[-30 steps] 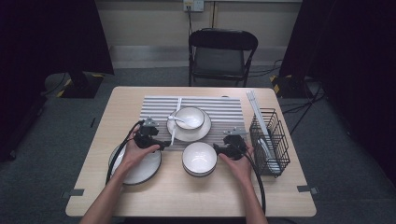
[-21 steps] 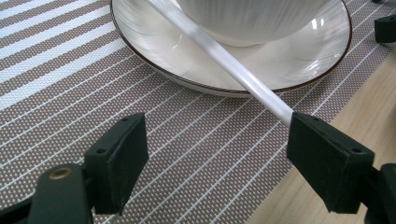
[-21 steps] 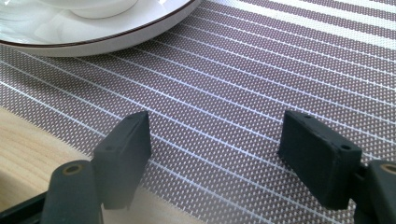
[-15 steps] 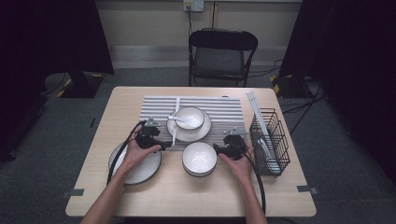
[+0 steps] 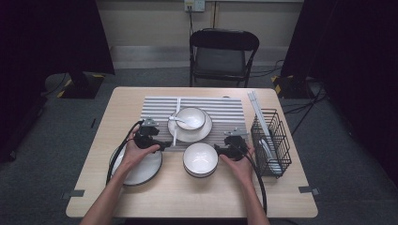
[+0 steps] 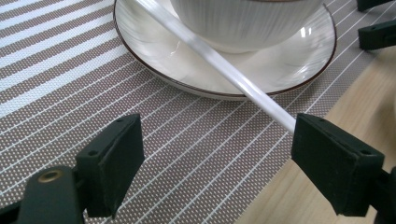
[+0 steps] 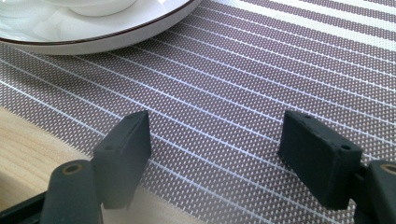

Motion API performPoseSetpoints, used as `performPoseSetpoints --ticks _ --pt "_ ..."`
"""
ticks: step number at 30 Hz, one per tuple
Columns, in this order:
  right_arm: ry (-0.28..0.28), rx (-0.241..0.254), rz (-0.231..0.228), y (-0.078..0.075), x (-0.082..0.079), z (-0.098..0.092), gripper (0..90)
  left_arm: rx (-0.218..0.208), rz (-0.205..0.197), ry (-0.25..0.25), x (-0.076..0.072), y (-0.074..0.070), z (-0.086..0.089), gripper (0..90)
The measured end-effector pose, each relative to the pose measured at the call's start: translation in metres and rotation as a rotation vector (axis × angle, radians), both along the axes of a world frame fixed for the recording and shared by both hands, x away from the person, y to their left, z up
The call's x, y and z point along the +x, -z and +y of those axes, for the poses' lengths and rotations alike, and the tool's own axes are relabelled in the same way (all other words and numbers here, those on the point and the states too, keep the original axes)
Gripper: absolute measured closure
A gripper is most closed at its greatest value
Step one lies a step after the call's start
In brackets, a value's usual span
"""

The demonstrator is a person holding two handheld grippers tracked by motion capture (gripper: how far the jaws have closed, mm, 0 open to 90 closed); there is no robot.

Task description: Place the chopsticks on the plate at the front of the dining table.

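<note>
A striped placemat (image 5: 220,110) holds a white saucer (image 5: 202,133) with a small bowl (image 5: 190,117) and a spoon on it. A white stick (image 5: 177,117) lies across the saucer's left side. My left gripper (image 5: 165,144) hovers open at the placemat's front left. In the left gripper view it (image 6: 219,140) stands just above the mat, and the stick (image 6: 224,70) runs down to its right jaw. My right gripper (image 5: 217,149) is open at the mat's front right edge (image 7: 217,133), with nothing between the jaws. The saucer (image 7: 93,32) lies beyond it.
An empty white plate (image 5: 141,171) lies under the left hand. A ribbed white bowl (image 5: 200,159) sits between the hands. A black wire rack (image 5: 272,140) with white pieces stands at the right edge. A folding chair (image 5: 223,54) is behind the table.
</note>
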State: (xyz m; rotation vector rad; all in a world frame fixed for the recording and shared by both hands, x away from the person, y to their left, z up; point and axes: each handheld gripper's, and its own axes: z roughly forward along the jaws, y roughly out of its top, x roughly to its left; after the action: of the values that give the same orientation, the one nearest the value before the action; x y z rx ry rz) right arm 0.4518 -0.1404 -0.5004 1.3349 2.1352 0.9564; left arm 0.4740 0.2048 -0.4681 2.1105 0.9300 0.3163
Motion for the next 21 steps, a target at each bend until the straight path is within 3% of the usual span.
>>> performPoseSetpoints --ticks 2,3,4,6,11,15,19,20,21 --pt "0.000 0.000 0.000 0.000 0.000 0.000 24.4 -0.010 0.004 0.001 -0.001 0.000 0.002 16.1" --pt "0.001 0.000 0.001 0.000 0.000 0.000 24.5 0.012 0.001 0.004 -0.001 -0.002 0.004 16.1" --pt "0.002 -0.003 0.000 0.000 0.000 0.000 24.5 -0.007 0.000 0.000 -0.001 -0.001 0.004 16.1" --pt "0.001 -0.003 0.000 0.000 0.000 0.000 24.5 -0.007 -0.003 -0.005 -0.003 -0.004 0.005 16.1" --pt "0.002 -0.003 0.000 0.000 0.000 0.001 24.5 -0.017 -0.045 0.013 -0.006 -0.011 0.011 16.0" --pt "0.003 -0.003 0.000 0.000 0.000 0.001 24.5 0.002 -0.075 0.008 -0.010 -0.017 0.017 16.0" --pt "0.003 -0.003 0.001 0.000 0.000 0.001 24.5 -0.031 -0.085 -0.017 -0.013 -0.022 0.023 15.9" --pt "0.003 -0.003 0.000 0.000 0.000 0.001 24.5 -0.012 -0.090 -0.008 -0.013 -0.023 0.026 15.9" --pt "0.003 -0.003 0.001 0.000 0.000 0.001 24.5 -0.034 -0.089 -0.017 -0.013 -0.023 0.026 15.9"
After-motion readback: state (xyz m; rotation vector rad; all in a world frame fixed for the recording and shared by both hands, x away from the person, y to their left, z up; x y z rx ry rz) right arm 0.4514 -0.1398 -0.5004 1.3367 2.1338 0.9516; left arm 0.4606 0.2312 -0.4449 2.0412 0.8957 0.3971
